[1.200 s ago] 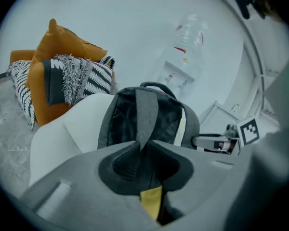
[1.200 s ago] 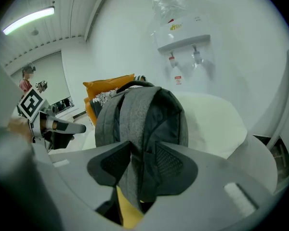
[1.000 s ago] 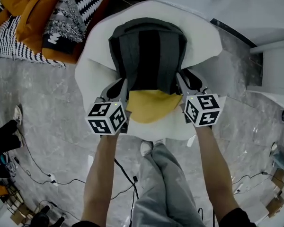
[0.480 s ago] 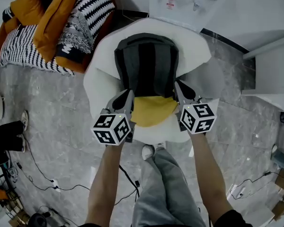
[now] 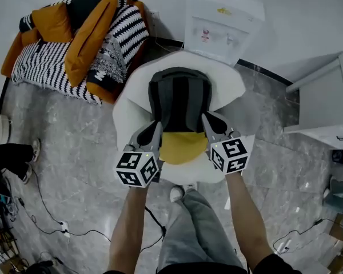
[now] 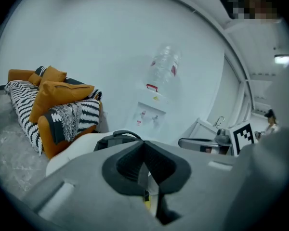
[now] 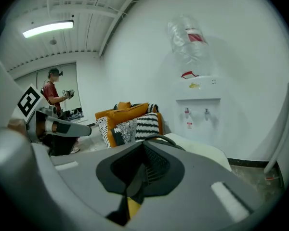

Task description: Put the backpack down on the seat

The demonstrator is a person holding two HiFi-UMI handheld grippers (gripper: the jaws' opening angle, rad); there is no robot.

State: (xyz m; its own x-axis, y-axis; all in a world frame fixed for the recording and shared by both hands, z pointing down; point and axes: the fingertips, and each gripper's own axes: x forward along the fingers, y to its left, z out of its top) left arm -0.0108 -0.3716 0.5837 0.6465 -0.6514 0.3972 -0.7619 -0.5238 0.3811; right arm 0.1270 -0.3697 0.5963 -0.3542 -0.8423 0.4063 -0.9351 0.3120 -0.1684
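Note:
The dark grey backpack (image 5: 180, 99) stands upright on the white round seat (image 5: 128, 116), leaning on its backrest, with a yellow cushion (image 5: 183, 146) in front of it. My left gripper (image 5: 154, 131) hovers over the pack's lower left corner and my right gripper (image 5: 208, 121) over its lower right corner. Both are shut, with nothing between the pads. In the left gripper view the closed jaws (image 6: 144, 146) point over the pack's top handle (image 6: 118, 135). The right gripper view shows closed jaws (image 7: 143, 146) with the handle (image 7: 156, 137) just beyond.
A water dispenser (image 5: 223, 19) stands behind the seat. A sofa (image 5: 74, 44) with orange cushions and a striped blanket is at the back left. A white cabinet (image 5: 326, 101) is at the right. Cables (image 5: 51, 224) lie on the floor. A person (image 7: 53, 88) stands far off.
Both grippers have risen together and the seat looks smaller and farther below. The backpack has stayed in place on the seat.

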